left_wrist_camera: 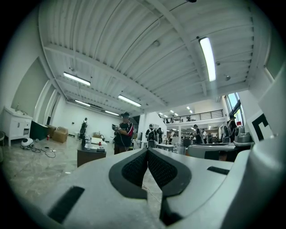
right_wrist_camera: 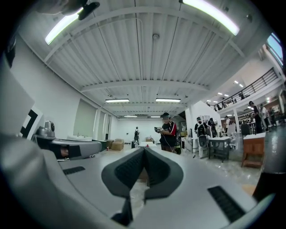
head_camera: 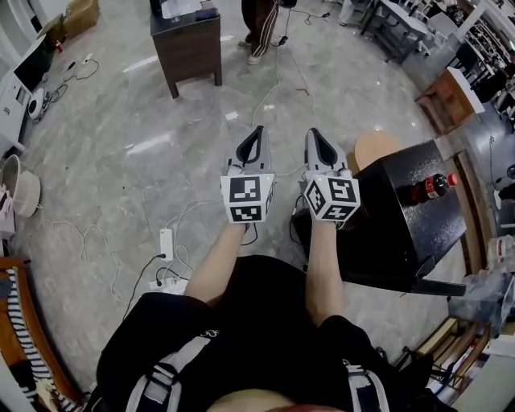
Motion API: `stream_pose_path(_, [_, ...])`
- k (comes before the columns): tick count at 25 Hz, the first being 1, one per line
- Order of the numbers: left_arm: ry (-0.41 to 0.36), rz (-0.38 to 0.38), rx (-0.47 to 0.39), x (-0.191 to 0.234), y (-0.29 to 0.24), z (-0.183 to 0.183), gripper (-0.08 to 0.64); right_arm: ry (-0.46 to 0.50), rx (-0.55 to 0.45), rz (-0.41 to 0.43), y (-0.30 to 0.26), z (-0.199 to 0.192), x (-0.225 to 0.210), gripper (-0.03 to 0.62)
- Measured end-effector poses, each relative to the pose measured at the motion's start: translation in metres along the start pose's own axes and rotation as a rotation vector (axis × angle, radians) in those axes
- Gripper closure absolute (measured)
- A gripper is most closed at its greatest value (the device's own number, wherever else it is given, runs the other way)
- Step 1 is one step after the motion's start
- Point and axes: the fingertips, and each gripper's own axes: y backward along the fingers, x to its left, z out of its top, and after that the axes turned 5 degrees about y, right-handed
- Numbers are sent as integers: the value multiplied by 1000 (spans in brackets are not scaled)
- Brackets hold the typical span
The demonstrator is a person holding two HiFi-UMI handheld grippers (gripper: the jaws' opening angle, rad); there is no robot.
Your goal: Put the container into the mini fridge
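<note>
Left gripper and right gripper closed above floor; mini fridge beside right

Floor: grey marble-look tile, glossy. Dark wood table at far end, white items on top. Person stands just beside it, on its right in head view. White power strip on floor, cables trailing left. Cardboard box top-left corner. Wooden cabinet far right. Ceiling strip lights lit.
</note>
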Motion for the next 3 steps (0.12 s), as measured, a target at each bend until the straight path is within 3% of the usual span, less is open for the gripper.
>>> stream_pose_path(3, [-10,9,-13,-2,-3,1,555,-17,-1,-15,-1,-2,-13,580])
